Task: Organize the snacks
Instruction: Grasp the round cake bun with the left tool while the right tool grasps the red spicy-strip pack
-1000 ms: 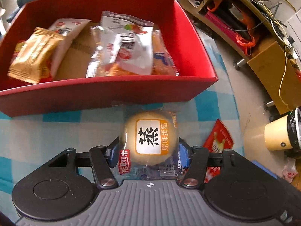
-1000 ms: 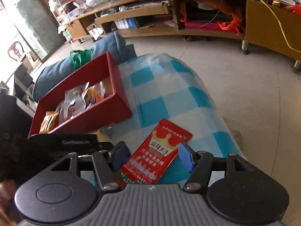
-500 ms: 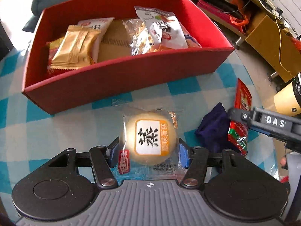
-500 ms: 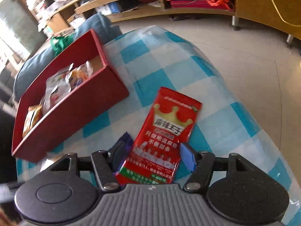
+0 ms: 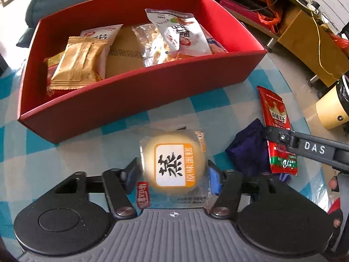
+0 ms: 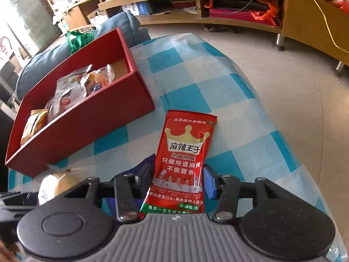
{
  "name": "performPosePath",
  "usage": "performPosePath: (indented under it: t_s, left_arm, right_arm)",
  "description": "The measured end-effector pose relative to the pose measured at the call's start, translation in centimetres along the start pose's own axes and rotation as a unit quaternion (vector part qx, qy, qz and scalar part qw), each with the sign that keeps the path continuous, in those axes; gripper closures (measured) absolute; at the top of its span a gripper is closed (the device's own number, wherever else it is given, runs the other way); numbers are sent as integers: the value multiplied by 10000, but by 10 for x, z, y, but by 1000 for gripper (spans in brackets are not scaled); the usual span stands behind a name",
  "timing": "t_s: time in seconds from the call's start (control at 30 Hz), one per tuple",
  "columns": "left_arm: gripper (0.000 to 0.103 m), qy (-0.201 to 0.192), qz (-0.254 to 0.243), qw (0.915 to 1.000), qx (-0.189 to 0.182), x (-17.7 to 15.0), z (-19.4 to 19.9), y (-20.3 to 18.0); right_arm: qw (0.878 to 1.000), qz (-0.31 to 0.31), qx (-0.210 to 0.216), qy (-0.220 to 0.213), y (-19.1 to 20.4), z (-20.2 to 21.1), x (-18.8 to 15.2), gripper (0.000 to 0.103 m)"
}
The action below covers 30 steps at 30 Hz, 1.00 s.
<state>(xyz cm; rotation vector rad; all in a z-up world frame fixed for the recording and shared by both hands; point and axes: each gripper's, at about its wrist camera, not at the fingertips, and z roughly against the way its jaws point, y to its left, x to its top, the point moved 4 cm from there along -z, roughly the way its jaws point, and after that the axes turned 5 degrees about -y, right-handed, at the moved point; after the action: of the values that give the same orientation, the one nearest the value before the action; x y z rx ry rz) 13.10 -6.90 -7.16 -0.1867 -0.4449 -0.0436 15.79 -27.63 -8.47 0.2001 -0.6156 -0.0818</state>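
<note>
My left gripper (image 5: 173, 171) is shut on a round yellow cake in a clear wrapper (image 5: 172, 161), held in front of the red box (image 5: 139, 100). That box holds several snack packets, among them a gold one (image 5: 76, 65) and a white one (image 5: 181, 35). My right gripper (image 6: 177, 172) is closing on a red spicy-strip packet (image 6: 185, 144), and its pads press the lower edges. The packet lies on the blue-and-white checked cloth (image 6: 229, 113), right of the box (image 6: 87, 120). One right finger (image 5: 305, 147) crosses the packet (image 5: 277, 118) in the left wrist view.
A dark purple packet (image 5: 250, 150) lies between the cake and the red packet. The table's rounded edge drops to the floor (image 6: 283, 76) on the right. A cream cylinder (image 5: 331, 109) and low wooden shelves (image 6: 305, 21) stand beyond; a blue cushion (image 6: 122, 26) lies behind the box.
My right gripper came down over the red packet and its jaws closed on it. The left gripper carried the cake back from the box and rolled; the right finger entered its view.
</note>
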Motion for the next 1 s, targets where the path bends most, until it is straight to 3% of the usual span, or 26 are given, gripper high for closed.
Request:
performPosePath:
  t_s: [0.1,0.17,0.33,0.4,0.47,0.6,0.67,0.83,1.0]
  left_arm:
    - [37,-61,115,9999,-19,0,5,5]
    - [37,-142,59,9999,35,0,11,7]
    - [37,-233,18,9997,16,0,19,6]
    - [37,-187,25,9998,-14,-2,17,7]
    - [36,-145,54,9999,-4,-4,15,7]
    - [36,-104,119,9999,11,-3,8,10]
    - [36,-117,135,9998,-1,-4,8,11]
    - [36,-118,173,9998,-24,-8,10,17]
    - [36,-58,224,9997,-63,-14,10,22]
  right_arm:
    - [9998,108,97,-112,7,10,0,60]
    - [9996,109,176,-173,11,16,0,95]
    - [9999,6,149,86,8,9,-5,94]
    - [9992,-229,256,206,1,6,-5,89]
    - [9974,-640,250,209,-6,7,-2,72]
    - [9906,-1227,576,194,-3,10,4,63]
    - [9932,-1024,523,167,13,8,5,53]
    - [9988,-304,355,145,51,-8,8,52]
    - [9992,74,200,331,76,-27,14,25]
